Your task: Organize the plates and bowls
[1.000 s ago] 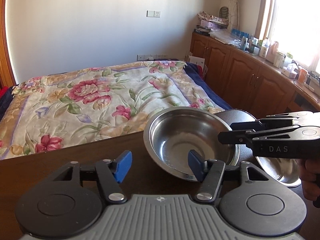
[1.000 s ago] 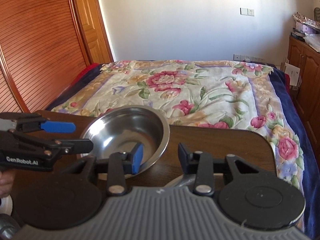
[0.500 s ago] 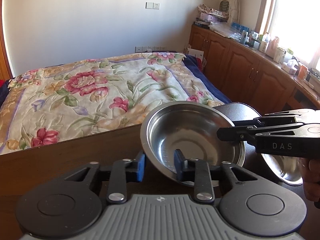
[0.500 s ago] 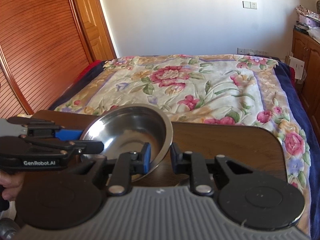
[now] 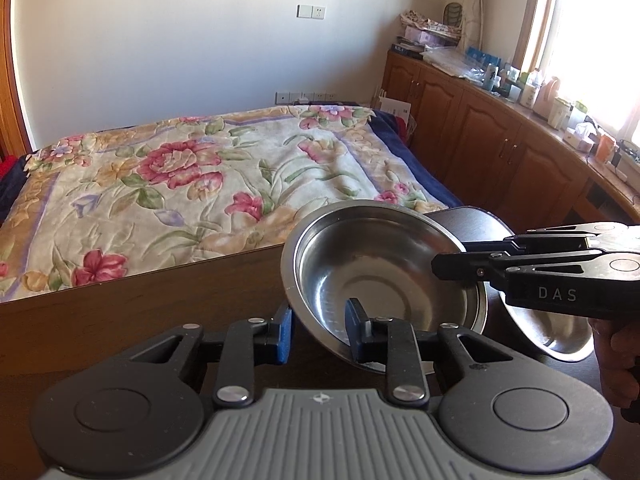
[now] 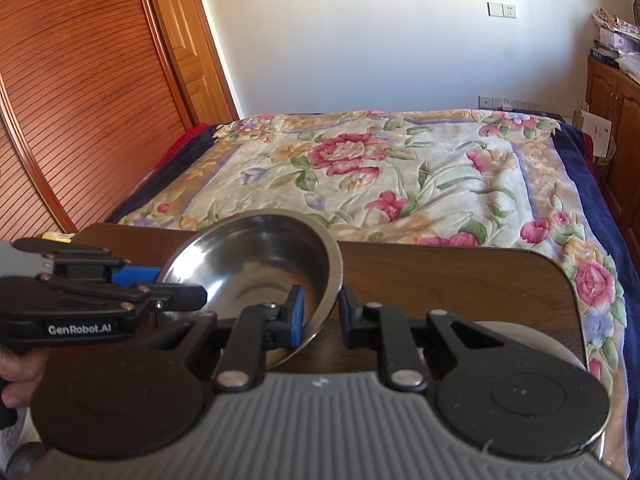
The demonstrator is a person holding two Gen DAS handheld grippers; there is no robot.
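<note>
A steel bowl hangs tilted just above the dark wooden table, gripped from two sides. My left gripper has the near rim between its blue pads, one finger outside and one inside; its jaws are still closing and press on the rim. My right gripper comes in from the right and clamps the opposite rim. In the right wrist view that bowl sits between the right gripper's pads, with the left gripper on its far-left edge. A second steel bowl lies below, to the right.
Behind the table stands a bed with a floral cover. Wooden cabinets topped with bottles and boxes run along the right wall. A slatted wooden door is at the left. A person's hand holds the right gripper.
Both grippers went from open beside the bowl to closed on its rim. The bowl now sits tilted and slightly higher between them.
</note>
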